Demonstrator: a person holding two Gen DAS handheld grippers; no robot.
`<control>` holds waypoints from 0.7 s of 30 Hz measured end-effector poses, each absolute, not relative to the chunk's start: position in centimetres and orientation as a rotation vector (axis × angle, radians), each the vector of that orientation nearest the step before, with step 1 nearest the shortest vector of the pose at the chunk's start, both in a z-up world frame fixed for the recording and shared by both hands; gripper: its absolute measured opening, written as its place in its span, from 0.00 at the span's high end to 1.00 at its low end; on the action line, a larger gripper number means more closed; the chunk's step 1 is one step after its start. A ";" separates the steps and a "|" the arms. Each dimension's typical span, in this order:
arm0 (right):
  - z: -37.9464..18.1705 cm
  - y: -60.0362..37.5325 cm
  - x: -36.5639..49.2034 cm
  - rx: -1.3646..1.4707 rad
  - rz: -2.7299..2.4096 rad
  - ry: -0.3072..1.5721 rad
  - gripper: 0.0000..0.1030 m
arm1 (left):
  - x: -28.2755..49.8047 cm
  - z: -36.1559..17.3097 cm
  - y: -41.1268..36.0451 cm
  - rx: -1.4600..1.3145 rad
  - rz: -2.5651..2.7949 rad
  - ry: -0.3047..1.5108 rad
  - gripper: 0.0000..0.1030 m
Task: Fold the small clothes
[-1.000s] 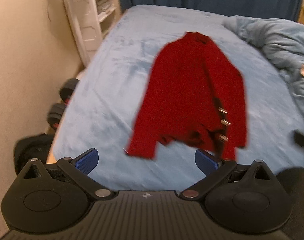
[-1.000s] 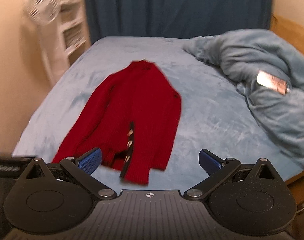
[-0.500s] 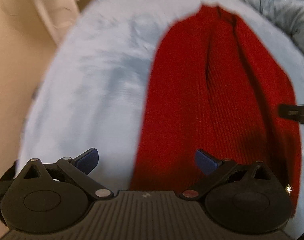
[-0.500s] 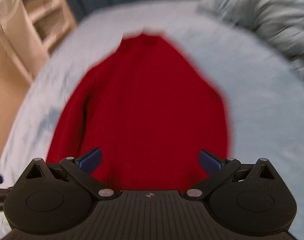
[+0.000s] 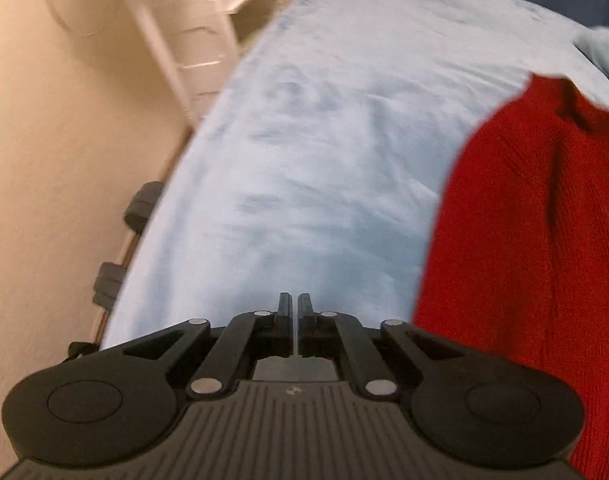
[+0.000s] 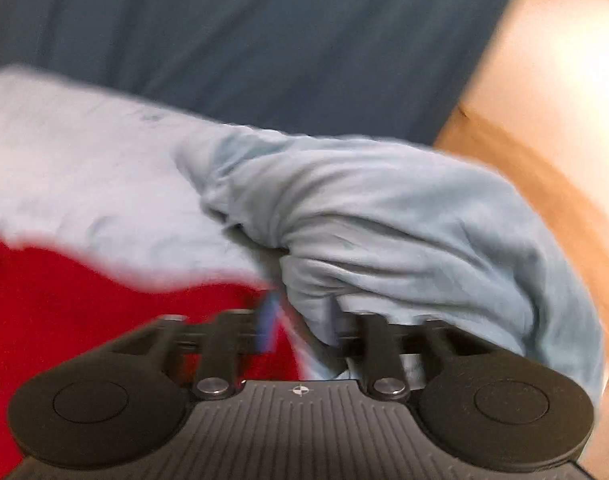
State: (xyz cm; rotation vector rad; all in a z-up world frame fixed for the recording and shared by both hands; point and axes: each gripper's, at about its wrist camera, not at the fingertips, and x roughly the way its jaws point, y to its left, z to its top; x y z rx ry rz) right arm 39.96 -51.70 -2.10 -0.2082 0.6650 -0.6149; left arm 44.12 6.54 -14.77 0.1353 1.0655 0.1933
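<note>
Left gripper: hanging over the bare pale-blue bed sheet, jaws pressed almost together with nothing between them.
Right gripper: jaws standing partway apart and just now closing; blur is hiding whether any cloth is between them.
Red sweater: lying flat on the bed, right of the left gripper.
Blanket: lying bunched just beyond the right gripper.

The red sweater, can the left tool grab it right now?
Probably not yet. The left tool is shut over bare blue sheet, with the red sweater off to its right. Nothing blocks the way; it must open and shift over.
</note>
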 end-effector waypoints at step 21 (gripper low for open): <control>-12.1 -39.2 13.8 0.252 -0.043 1.083 0.85 | 31.5 -16.0 5.0 0.240 0.030 1.164 0.84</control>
